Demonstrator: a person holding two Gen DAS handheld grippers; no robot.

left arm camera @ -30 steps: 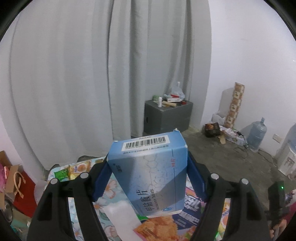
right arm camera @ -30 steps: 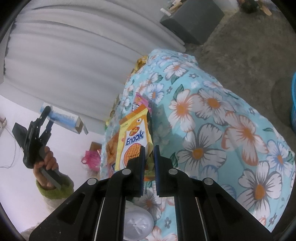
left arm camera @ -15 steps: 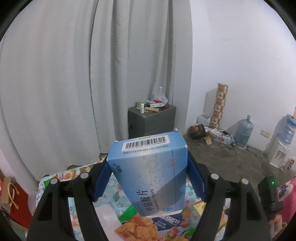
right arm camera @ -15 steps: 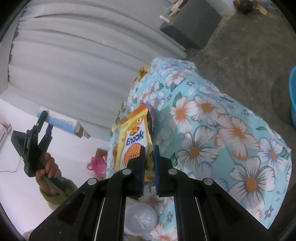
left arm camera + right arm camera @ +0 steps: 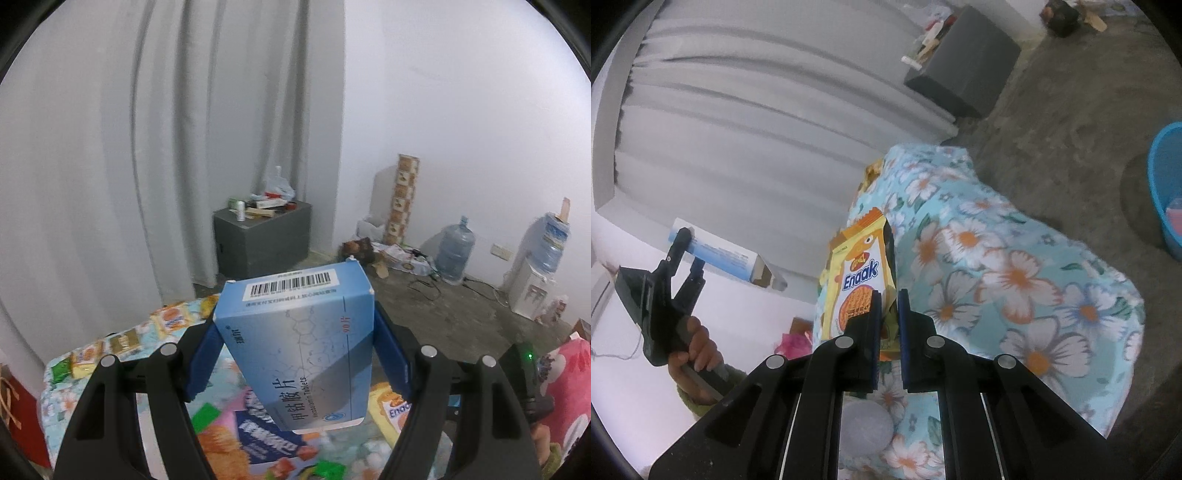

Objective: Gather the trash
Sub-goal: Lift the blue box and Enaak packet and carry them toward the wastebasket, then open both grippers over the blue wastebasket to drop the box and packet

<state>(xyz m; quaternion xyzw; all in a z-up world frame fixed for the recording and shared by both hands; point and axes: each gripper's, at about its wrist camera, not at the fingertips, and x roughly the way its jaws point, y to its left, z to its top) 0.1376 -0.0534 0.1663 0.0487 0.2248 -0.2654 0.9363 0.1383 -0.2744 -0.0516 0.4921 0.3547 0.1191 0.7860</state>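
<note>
Two pieces of trash in hand, one per tongs, both lifted clear of the floral cloth (image 5: 1015, 266) that covers the tabletop

Item 1: blue tablet box (image 5: 299, 343), cardboard, barcode end up. Held by the left tongs (image 5: 295, 350), whose blue pads press its two narrow sides; jaws stand wide because the box is wide. Long axis runs roughly along the fingers, tipped up and away from the camera. Seen from the right wrist view, the same box sticks out past the fingers, one end flap open.

Item 2: yellow Enaak snack packet (image 5: 858, 280), flat, empty-looking. Pinched at its lower edge by the right tongs (image 5: 886, 314), jaws nearly pressed together on it. Long axis stands up from the fingertips.

Destination: blue tub (image 5: 1165, 192) on the floor, at the far right edge of the right wrist view, beyond the cloth. It lies to the right of the right tongs and well apart from them; the right hand looks the nearer of the two, the left being out at the opposite side.

Remaining on cloth: more wrappers (image 5: 255, 439) below the box
</note>
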